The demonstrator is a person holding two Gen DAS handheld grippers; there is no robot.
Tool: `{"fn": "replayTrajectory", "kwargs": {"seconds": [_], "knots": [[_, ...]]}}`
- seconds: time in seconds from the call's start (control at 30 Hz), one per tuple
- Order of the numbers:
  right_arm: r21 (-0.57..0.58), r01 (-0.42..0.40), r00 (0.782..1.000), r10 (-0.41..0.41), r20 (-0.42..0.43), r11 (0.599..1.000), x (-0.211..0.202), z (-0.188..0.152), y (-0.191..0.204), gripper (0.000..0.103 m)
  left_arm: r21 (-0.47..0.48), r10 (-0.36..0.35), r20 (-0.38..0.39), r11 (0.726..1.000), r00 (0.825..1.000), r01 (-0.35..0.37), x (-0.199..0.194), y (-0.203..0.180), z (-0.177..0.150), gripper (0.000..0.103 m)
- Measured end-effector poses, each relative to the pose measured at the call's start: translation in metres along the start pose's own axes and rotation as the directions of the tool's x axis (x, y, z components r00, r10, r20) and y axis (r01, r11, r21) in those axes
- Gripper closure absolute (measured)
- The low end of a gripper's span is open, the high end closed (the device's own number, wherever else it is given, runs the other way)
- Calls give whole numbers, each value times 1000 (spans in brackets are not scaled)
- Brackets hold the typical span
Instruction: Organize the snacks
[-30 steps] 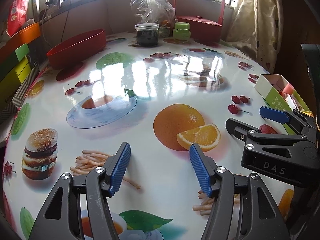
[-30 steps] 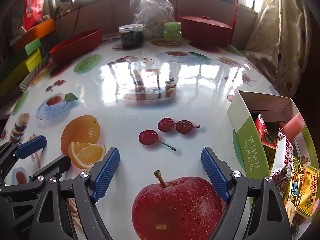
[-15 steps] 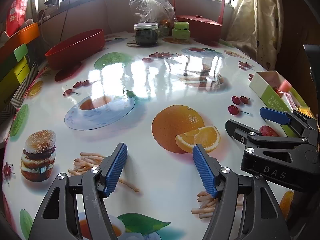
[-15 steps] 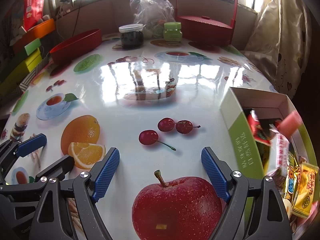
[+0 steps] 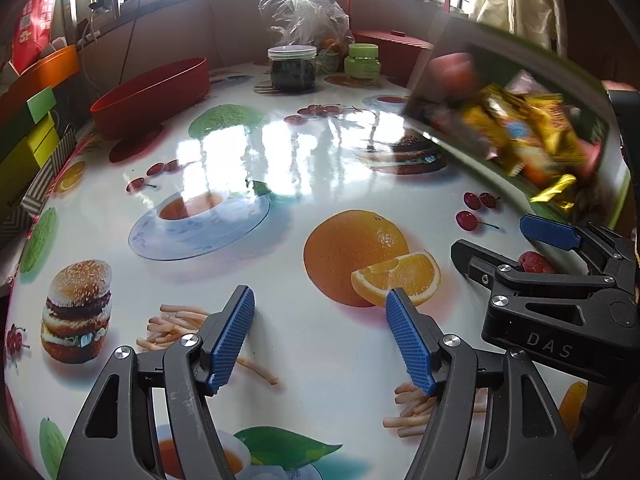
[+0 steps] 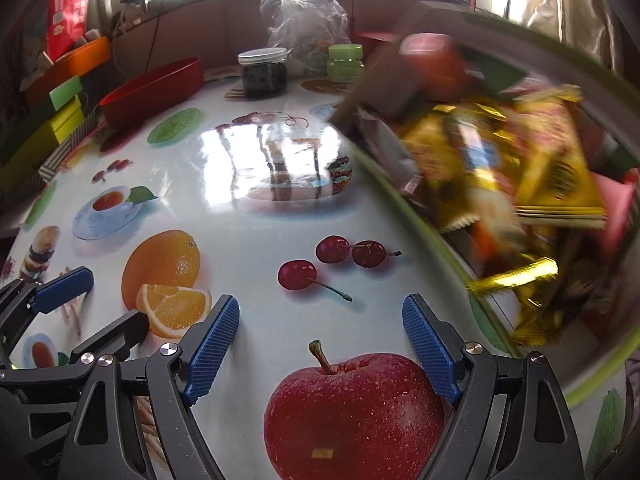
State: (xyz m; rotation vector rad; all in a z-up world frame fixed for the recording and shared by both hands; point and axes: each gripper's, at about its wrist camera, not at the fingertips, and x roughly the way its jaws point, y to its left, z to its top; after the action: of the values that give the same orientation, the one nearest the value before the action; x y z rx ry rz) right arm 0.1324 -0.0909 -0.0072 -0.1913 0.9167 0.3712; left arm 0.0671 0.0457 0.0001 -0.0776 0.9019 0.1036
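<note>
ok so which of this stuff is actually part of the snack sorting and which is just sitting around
Part of the job:
- snack box, tilted
- snack packets in it, blurred
- left gripper, jaws open
- right gripper, jaws open

Just lying about:
- red bowl
- dark jar
- green jar
- plastic bag
- red basket

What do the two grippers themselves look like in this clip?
The left gripper and right gripper match: black plastic scissor-style frames with silver screws, each finger faced with a ribbed blue pad. The right one's body carries white "DAS" lettering. No cables or sleeves show.
</note>
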Motion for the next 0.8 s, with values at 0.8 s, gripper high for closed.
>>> {"fn": "replayTrajectory", "kwargs": {"seconds": [0.8], "knots": [[2, -2, 1000, 2, -5, 1000, 0, 2, 5, 18, 0, 1, 0, 1000, 1000, -1, 1, -3, 0, 34]]}}
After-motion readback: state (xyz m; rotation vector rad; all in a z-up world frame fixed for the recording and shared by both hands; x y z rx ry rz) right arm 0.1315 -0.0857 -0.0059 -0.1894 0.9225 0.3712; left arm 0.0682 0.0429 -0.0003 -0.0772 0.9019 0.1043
